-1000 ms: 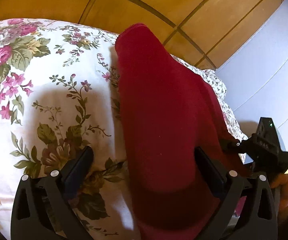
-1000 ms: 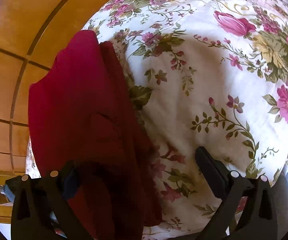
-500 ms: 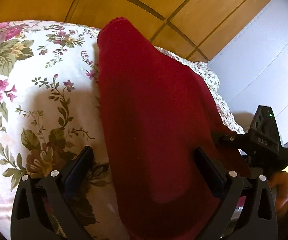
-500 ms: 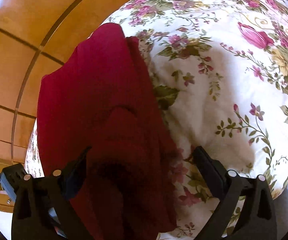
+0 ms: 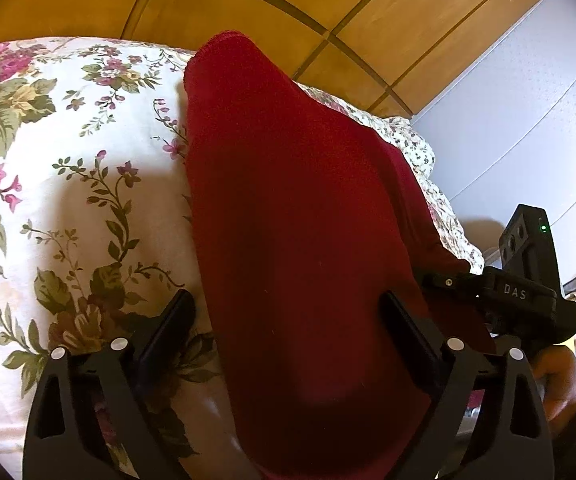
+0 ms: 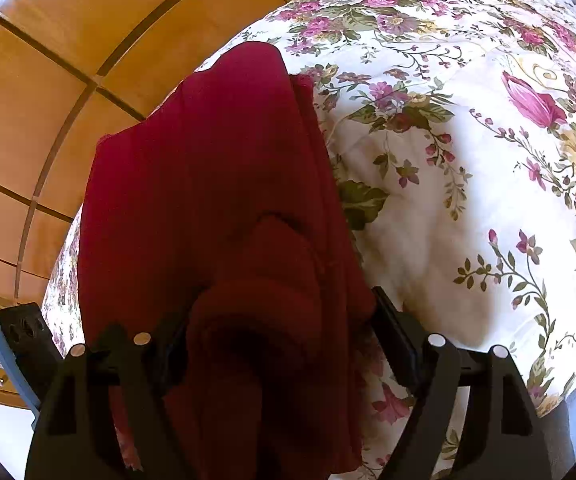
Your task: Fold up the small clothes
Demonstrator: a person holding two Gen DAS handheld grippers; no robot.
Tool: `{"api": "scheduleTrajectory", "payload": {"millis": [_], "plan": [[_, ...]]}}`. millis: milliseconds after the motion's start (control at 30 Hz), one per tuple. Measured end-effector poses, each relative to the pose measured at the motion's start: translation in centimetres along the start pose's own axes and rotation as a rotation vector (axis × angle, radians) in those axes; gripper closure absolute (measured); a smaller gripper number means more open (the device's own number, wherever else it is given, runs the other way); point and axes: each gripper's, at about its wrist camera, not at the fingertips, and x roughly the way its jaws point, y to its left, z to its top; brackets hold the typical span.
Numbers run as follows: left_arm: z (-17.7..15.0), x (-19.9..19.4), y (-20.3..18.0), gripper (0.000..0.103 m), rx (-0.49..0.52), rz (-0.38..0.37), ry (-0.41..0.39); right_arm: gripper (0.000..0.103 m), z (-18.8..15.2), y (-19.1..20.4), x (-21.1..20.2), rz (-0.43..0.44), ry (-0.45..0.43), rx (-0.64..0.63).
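Note:
A dark red garment (image 5: 288, 208) lies on the floral bedspread (image 5: 67, 184), stretching away toward the wooden wall. My left gripper (image 5: 288, 320) is open, its fingers straddling the garment's near end, which fills the gap between them. In the right wrist view the same red garment (image 6: 207, 184) lies bunched in thick folds near the camera. My right gripper (image 6: 275, 328) is open, with the bunched cloth between its fingers. The right gripper's body (image 5: 528, 292) and the hand holding it show at the right of the left wrist view.
A wooden panelled wall (image 5: 288, 0) stands behind the bed. A pale grey wall (image 5: 528, 112) is at the right. The bedspread (image 6: 468, 160) spreads wide to the right of the garment. The left gripper's body (image 6: 19, 344) shows at the lower left of the right wrist view.
Both grippers have shifted sideways so the red garment now lies centred between each pair of fingers. The cloth has bunched up more at the right gripper. Both jaws stay open.

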Motion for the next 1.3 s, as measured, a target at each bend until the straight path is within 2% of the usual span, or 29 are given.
{"api": "scheduleTrajectory", "payload": {"millis": [167, 267, 300, 333, 533, 800, 1300], "plan": [[0.0, 0.1, -0.1, 0.012, 0.008, 0.004, -0.005, 0.024, 0.4, 0.0, 0.4, 0.01, -0.005, -0.014], [-0.1, 0.1, -0.3, 0.023, 0.021, -0.01, -0.002, 0.025, 0.6, 0.3, 0.6, 0.0, -0.005, -0.041], [-0.1, 0.1, -0.5, 0.032, 0.025, -0.024, 0.001, 0.029, 0.7, 0.6, 0.6, -0.002, -0.006, -0.051], [-0.1, 0.0, -0.7, 0.035, 0.029, -0.023, 0.0, 0.033, 0.7, 0.8, 0.5, -0.002, -0.007, -0.059], [0.0, -0.5, -0.9, 0.047, 0.025, -0.027, -0.006, 0.048, 0.7, 2.3, -0.3, -0.024, -0.036, -0.124], [0.3, -1.5, -1.4, 0.055, 0.022, -0.022, -0.027, 0.057, 0.9, 3.4, -1.4, -0.024, -0.072, -0.17], [0.3, -3.7, -0.5, 0.056, 0.031, 0.006, -0.07, 0.059, 0.1, 6.2, -1.3, 0.008, -0.074, -0.237]]}}
